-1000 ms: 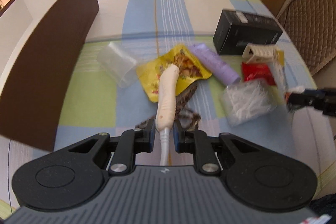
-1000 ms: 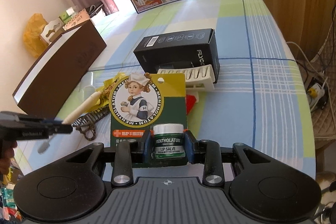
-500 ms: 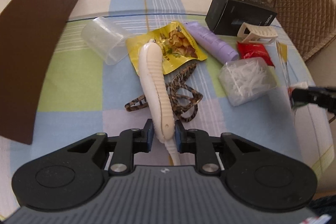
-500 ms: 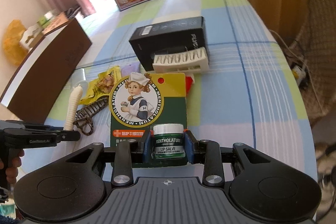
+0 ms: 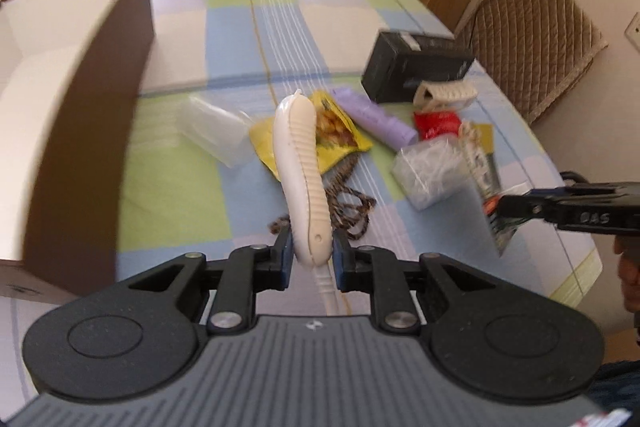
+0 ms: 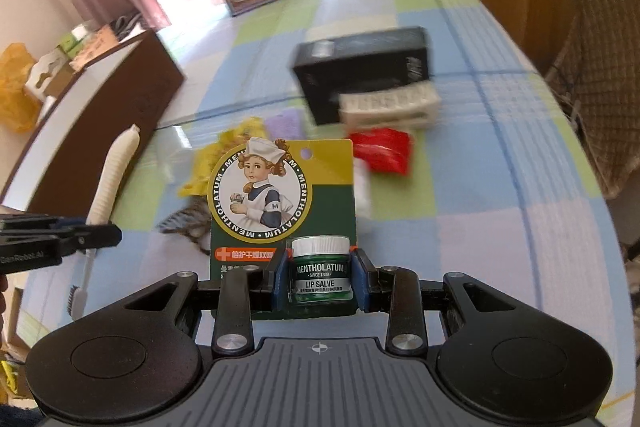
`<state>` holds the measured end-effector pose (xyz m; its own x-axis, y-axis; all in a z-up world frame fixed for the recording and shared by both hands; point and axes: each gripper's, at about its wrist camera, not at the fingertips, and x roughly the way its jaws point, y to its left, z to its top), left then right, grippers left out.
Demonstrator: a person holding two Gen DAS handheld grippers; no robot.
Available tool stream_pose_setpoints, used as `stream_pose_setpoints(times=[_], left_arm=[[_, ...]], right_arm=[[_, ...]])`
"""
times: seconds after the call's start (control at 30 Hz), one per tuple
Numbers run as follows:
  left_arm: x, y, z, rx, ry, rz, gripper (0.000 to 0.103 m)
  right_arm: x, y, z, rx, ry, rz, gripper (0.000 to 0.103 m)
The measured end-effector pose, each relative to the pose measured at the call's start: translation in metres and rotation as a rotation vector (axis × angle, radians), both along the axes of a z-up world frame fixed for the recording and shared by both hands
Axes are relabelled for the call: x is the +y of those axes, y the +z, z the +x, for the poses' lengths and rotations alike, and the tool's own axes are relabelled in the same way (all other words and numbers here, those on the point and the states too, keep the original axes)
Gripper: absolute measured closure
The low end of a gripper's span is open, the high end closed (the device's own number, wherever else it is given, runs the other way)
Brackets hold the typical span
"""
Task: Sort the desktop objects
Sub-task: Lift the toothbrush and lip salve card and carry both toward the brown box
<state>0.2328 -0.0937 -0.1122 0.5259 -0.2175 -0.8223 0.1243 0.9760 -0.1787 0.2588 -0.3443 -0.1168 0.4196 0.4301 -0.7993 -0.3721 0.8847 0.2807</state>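
A: Toothbrush (image 5: 301, 163) is clamped in the left gripper (image 5: 310, 255), jaws narrow on the fat end of the white handle, lifted off the table; long axis runs away from the jaws, brush head hanging below on the right wrist view.

B: Right gripper (image 6: 320, 277)?

A: Closed on the lip salve card (image 6: 288, 195), pads squeezing the little green jar, card standing upright.

B: Where does stuff go?

A: Probably the brown box (image 5: 80, 131), my guess. It sits left of the left gripper, close; well apart from the right one. Left hand is nearer.

B: Rest of the pile?

A: On the checked tablecloth (image 5: 168, 195) ahead: yellow snack bag (image 5: 340, 139), purple tube (image 5: 376, 115), black box (image 5: 416, 67), clear cup (image 5: 212, 131).
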Motion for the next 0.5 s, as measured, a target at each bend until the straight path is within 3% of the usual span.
stream_pose_setpoints(times=[0.5], left_arm=[[0.097,0.097,-0.034,-0.203,0.131,0.008,0.087]], right_arm=[[0.146,0.065,-0.007,-0.097,0.244,0.142,0.073]])
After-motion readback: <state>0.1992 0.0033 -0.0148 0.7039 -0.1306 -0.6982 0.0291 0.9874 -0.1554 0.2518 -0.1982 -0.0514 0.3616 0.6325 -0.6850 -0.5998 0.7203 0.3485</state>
